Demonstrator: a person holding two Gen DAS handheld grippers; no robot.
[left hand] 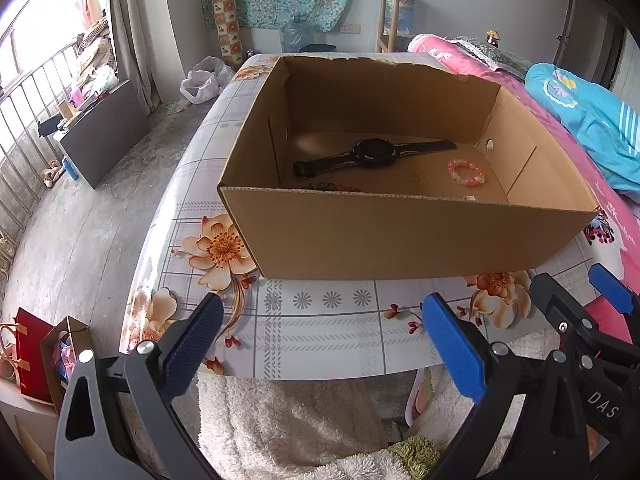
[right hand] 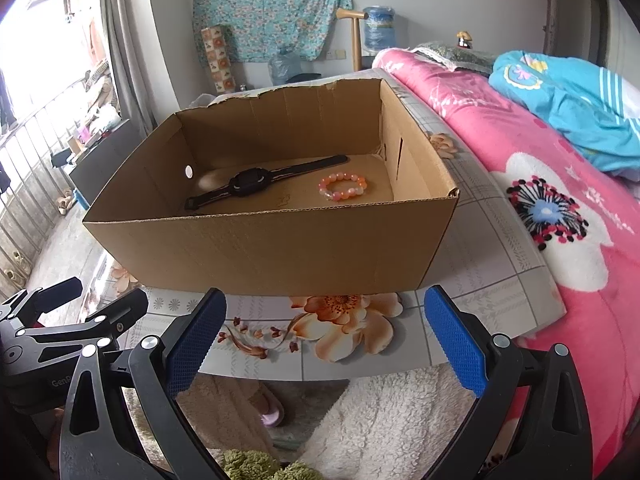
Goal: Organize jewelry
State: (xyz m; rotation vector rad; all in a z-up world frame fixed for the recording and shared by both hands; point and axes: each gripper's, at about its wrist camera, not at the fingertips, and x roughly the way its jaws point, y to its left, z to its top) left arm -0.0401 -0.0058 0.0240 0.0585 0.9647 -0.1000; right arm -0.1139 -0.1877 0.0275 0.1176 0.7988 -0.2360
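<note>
An open cardboard box [left hand: 400, 236] stands on a floral table [left hand: 320, 340]; it also shows in the right wrist view [right hand: 260, 252]. Inside lie a black wristwatch [left hand: 370, 154] [right hand: 250, 184], a pink bead bracelet [left hand: 466, 173] [right hand: 343, 187] and a dark bead bracelet [left hand: 330, 187] behind the near wall. My left gripper [left hand: 322, 344] is open and empty, held before the table's near edge. My right gripper [right hand: 324, 344] is open and empty, also short of the box. Each gripper shows at the other view's edge.
A bed with a pink quilt [right hand: 560, 208] and a blue blanket [right hand: 572, 108] runs along the table's right. A white fluffy rug [left hand: 288, 420] lies below the near edge. Bags [left hand: 36, 356] stand on the floor at left, near a railing [left hand: 24, 120].
</note>
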